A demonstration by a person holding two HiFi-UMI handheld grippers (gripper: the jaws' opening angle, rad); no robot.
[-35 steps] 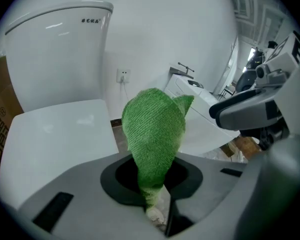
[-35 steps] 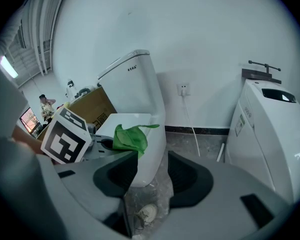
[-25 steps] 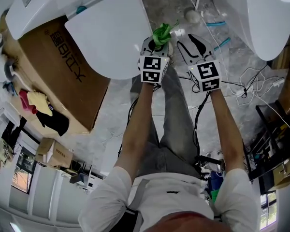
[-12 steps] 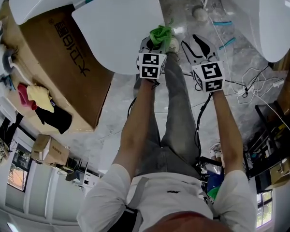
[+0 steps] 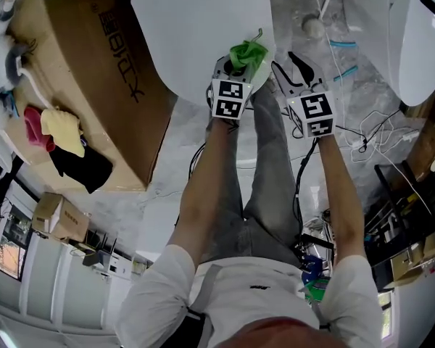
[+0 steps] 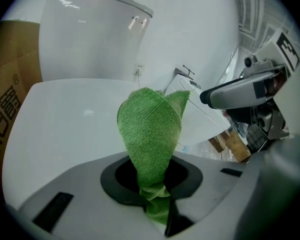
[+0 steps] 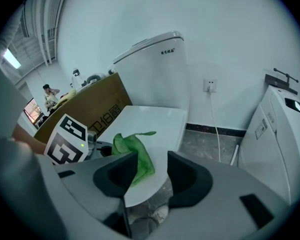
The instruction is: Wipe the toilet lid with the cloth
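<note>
A closed white toilet lid (image 5: 203, 35) fills the far middle of the scene, with its tank (image 6: 90, 39) standing against a plain white wall behind it. A large brown cardboard box (image 5: 109, 85) printed with black characters stands just beside the toilet on the left, and pink, yellow and black pieces of clothing (image 5: 61, 133) lie on its near end. The floor (image 5: 203, 165) is grey stone, with loose white cables (image 5: 370, 136) strewn across it to the right. A second white toilet (image 5: 413, 35) stands at the far right, and a wall socket (image 7: 209, 85) sits low on the wall between the two. The person stands with both bare forearms stretched forward, in a white short-sleeved shirt and grey trousers. The left gripper (image 5: 241, 64) is held over the near right edge of the lid, its jaws closed tight on the bottom of a green cloth (image 6: 150, 134). The cloth rises out of them in a loose fold over the lid, though whether it touches the lid cannot be told. The right gripper (image 5: 290, 69) hangs just beside it on the right, past the lid's edge and over the floor, with its jaws wide apart and nothing between them.
</note>
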